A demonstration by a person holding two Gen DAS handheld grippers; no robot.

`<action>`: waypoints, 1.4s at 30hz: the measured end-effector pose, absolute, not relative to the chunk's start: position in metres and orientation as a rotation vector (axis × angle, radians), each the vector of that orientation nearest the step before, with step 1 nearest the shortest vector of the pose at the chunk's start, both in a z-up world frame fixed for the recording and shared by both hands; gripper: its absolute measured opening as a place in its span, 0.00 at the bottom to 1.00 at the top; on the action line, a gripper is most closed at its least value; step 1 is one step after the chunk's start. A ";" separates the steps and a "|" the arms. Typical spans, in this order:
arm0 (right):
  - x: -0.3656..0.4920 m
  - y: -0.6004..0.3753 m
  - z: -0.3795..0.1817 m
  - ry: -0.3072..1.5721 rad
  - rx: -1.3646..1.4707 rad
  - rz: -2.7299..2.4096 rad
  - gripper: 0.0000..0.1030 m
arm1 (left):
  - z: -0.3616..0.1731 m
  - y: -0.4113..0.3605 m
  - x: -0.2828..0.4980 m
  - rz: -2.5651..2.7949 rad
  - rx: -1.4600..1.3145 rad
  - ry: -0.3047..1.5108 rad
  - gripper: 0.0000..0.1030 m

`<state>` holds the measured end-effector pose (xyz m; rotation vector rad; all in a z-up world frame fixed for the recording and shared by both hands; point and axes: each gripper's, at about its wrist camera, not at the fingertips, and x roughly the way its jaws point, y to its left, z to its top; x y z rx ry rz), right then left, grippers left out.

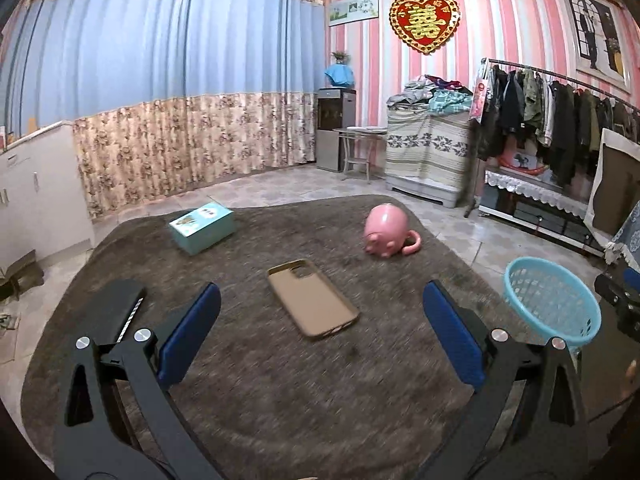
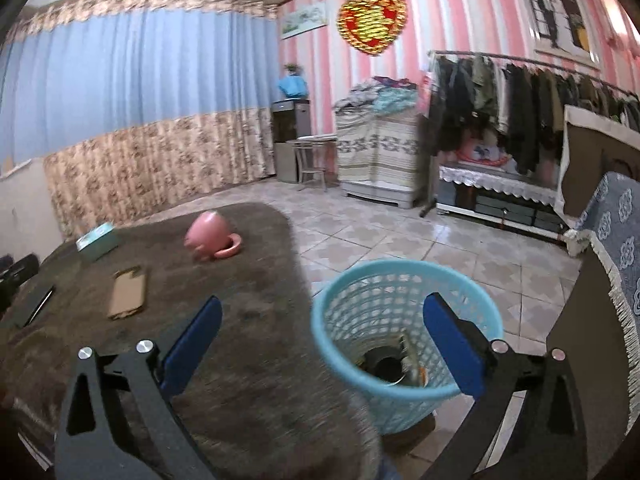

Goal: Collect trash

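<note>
A light blue plastic basket (image 2: 404,332) stands on the floor beside the table's right edge, with dark items at its bottom; it also shows in the left wrist view (image 1: 554,304). My right gripper (image 2: 322,344) is open and empty above the table edge and the basket's rim. My left gripper (image 1: 322,328) is open and empty above the brown furry tablecloth (image 1: 256,392), with a tan phone case (image 1: 312,298) lying between and just beyond its fingers. A teal box (image 1: 202,228) and a pink pig-shaped mug (image 1: 386,236) lie further back.
A black flat device (image 1: 116,308) lies at the table's left. Tiled floor (image 2: 400,240) surrounds the table. A clothes rack (image 1: 560,116), a covered cabinet (image 1: 430,148) and a water dispenser (image 1: 334,128) stand along the pink striped wall. A covered chair (image 2: 616,248) is at the right.
</note>
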<state>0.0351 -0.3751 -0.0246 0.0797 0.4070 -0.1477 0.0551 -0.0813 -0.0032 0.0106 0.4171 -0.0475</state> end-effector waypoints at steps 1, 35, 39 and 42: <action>0.032 -0.368 -0.025 0.410 0.073 -0.141 0.96 | -0.006 -0.081 0.051 -0.047 0.019 0.417 0.95; 0.013 -0.302 -0.037 0.401 -0.010 -0.106 0.96 | -0.030 -0.058 0.014 -0.038 -0.029 0.371 0.95; 0.013 -0.302 -0.036 0.393 0.007 -0.109 0.96 | -0.028 -0.056 0.013 -0.042 -0.031 0.365 0.95; 0.013 -0.303 -0.035 0.389 0.011 -0.106 0.96 | -0.027 -0.056 0.012 -0.049 -0.030 0.360 0.95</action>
